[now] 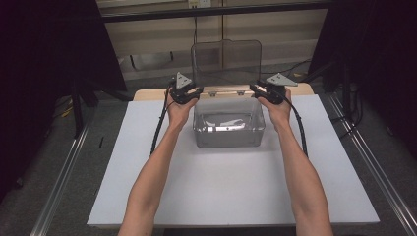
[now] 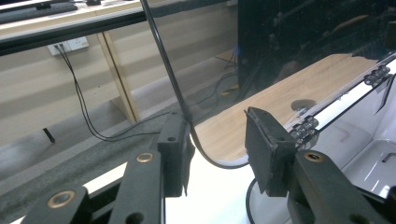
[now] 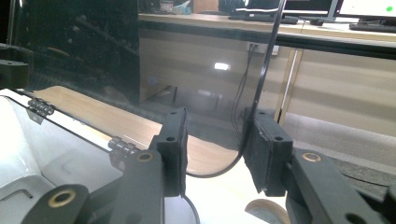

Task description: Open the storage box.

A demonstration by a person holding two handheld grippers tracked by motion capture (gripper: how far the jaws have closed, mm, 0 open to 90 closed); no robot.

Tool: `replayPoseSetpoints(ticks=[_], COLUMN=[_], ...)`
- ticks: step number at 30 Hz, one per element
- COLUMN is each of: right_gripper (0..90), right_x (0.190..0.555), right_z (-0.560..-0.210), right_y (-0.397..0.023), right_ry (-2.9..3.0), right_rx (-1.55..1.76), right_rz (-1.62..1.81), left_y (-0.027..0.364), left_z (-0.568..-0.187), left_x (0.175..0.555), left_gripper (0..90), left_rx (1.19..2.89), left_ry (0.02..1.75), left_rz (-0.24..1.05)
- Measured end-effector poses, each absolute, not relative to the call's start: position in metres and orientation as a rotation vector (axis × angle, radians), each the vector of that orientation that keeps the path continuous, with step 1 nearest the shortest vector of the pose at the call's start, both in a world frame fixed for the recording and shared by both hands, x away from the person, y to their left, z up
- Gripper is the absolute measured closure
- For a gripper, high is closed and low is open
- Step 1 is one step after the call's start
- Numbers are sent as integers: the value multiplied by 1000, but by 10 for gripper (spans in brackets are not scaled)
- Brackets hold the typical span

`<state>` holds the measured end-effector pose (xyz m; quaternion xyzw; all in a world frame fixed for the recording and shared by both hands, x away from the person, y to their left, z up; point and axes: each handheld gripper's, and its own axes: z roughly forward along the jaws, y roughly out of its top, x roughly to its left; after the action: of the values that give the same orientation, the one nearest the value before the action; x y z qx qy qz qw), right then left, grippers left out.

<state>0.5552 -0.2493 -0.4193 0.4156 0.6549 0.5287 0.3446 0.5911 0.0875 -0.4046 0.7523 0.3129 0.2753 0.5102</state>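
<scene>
A clear plastic box stands at the back of the white board, its clear lid raised upright on hinges. My left gripper is at the lid's lower left corner. In the left gripper view the lid's edge runs down beside one pad of the left gripper, with a wide gap to the other pad. My right gripper is at the lid's lower right corner. In the right gripper view the lid's edge passes close to one pad of the right gripper, and the jaws stand apart.
The board lies on a wooden table whose far edge is just behind the box. Metal rails run along both sides of the table. Black curtains hang left and right, and cables lie on the floor behind.
</scene>
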Motion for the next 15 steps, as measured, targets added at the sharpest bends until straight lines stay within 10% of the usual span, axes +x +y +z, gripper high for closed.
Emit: replayPoseSetpoints(ticks=[15], right_gripper=[574], right_x=[558], right_z=[-421], right_y=[-251], right_ry=[1725], right_rx=[1123], right_rz=[1363], left_y=[90], left_z=[-409], left_x=[595], left_gripper=[554], left_rx=[1778], left_ry=[812], left_rz=[580])
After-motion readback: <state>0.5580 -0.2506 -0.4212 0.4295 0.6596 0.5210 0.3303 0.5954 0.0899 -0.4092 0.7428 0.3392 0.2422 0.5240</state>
